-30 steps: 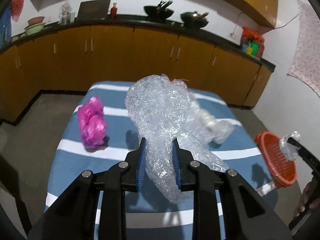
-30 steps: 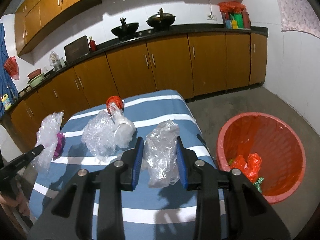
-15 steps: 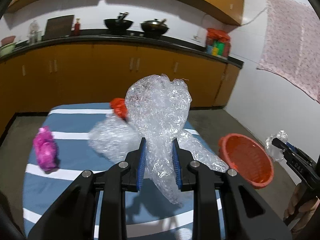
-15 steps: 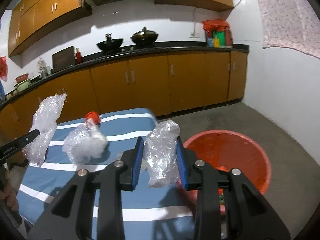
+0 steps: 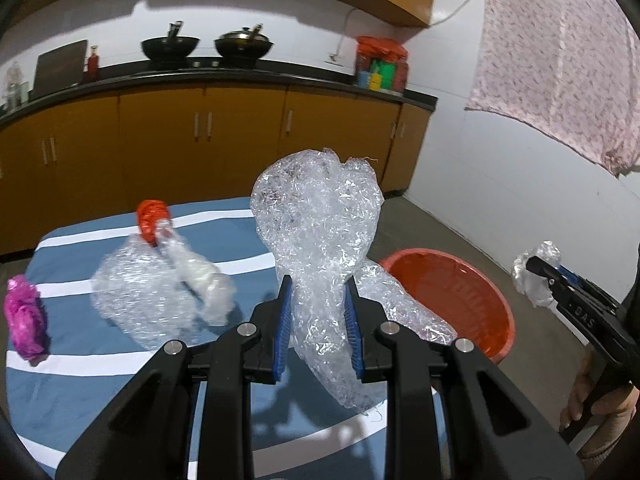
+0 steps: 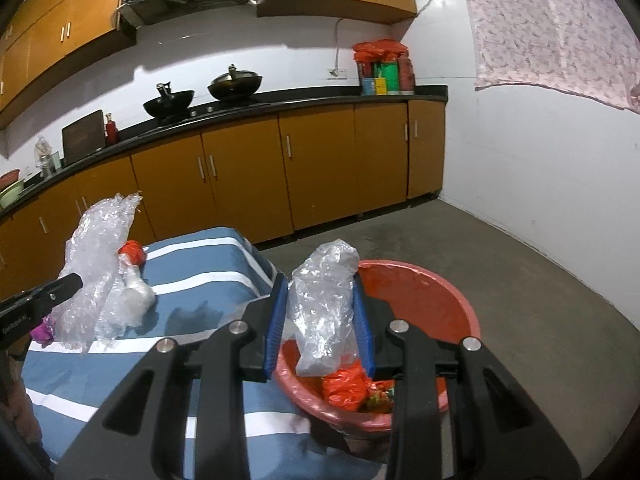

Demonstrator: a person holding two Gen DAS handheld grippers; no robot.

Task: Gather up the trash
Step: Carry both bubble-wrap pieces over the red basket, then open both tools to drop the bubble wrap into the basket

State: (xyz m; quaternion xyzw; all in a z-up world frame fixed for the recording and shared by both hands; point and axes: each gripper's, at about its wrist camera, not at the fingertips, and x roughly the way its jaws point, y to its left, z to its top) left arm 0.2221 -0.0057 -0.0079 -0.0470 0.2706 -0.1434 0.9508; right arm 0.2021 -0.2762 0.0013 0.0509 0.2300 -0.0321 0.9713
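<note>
My left gripper (image 5: 319,298) is shut on a large crumpled sheet of clear bubble wrap (image 5: 320,216), held above the blue striped table (image 5: 100,380). My right gripper (image 6: 320,300) is shut on a clear plastic bag (image 6: 322,304) that hangs over the near rim of the red basket (image 6: 432,292) on the floor. Red and coloured trash (image 6: 348,386) lies inside the basket. On the table remain a clear plastic bundle (image 5: 148,300) with a red piece (image 5: 151,216) behind it, and a pink plastic wad (image 5: 24,320) at the left edge.
Wooden kitchen cabinets (image 6: 320,168) under a black counter run along the back wall. The grey floor (image 6: 540,300) spreads right of the basket up to the white wall. A person's hand (image 5: 600,384) grips the right gripper's handle at the lower right of the left wrist view.
Both grippers have swung right with their loads. The right one now holds its bag over the basket instead of over the table; the basket has come closer in the left wrist view.
</note>
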